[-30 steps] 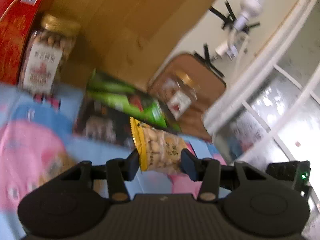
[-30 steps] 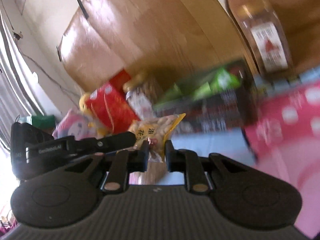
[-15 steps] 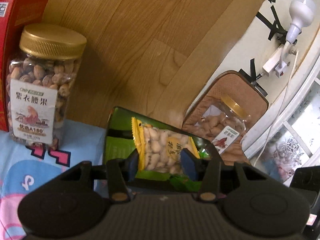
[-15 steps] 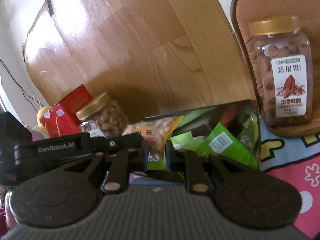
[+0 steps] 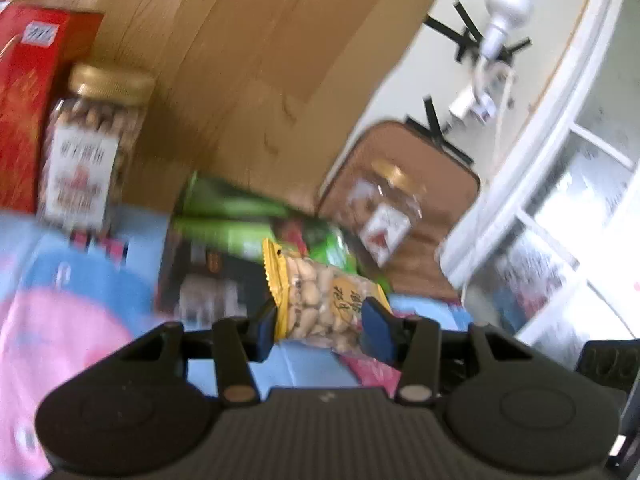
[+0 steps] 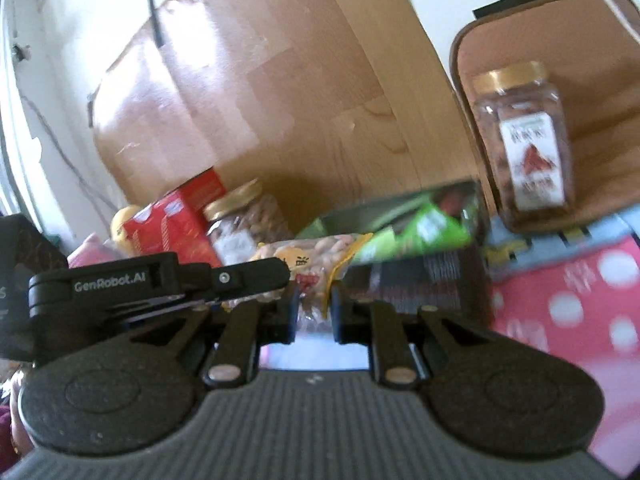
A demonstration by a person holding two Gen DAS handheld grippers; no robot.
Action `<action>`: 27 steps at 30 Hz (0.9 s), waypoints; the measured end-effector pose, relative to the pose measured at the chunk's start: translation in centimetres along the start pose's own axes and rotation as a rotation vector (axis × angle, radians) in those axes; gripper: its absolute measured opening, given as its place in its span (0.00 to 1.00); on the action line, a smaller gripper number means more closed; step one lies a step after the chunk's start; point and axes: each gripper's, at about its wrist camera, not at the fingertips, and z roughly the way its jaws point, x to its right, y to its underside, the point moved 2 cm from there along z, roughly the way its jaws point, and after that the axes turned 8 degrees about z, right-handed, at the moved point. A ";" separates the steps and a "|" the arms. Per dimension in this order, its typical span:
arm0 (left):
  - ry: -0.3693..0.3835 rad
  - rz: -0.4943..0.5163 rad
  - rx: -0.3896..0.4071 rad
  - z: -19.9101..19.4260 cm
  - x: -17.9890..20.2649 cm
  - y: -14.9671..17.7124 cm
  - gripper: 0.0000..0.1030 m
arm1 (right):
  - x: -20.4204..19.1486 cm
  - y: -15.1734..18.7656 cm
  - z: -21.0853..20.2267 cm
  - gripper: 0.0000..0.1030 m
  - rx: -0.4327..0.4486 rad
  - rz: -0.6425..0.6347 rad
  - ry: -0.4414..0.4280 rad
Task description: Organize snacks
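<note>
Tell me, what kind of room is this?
Probably a room in someone's home, seen from floor level. A colourful cartoon play mat covers the ground, gold-lidded clear plastic jars of nuts and a red snack box stand against a wood-pattern board, and a white-framed window sits alongside.

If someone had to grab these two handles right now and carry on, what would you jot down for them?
Left gripper: shut on the clear peanut packet, yellow seal at one end.
Right gripper: shut on the same packet's other end.
The packet hangs above the blue and pink mat, in front of the open box of green snack packs.
One nut jar stands by the red box; another nut jar stands on the brown pad.
Left to do: probably put the packet in the box.
</note>
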 end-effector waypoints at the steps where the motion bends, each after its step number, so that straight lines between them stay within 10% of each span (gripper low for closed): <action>1: 0.000 -0.002 -0.015 -0.5 0.4 1.3 0.43 | 0.0 1.1 -1.2 0.19 -0.005 -0.002 0.005; 11: -0.055 0.006 -0.135 -3.6 2.4 10.9 0.43 | 0.5 9.7 -6.4 0.19 -0.124 0.092 0.068; 27: -0.113 0.062 -0.079 -6.2 3.3 13.2 0.43 | -1.0 12.4 -7.9 0.24 -0.110 0.075 0.098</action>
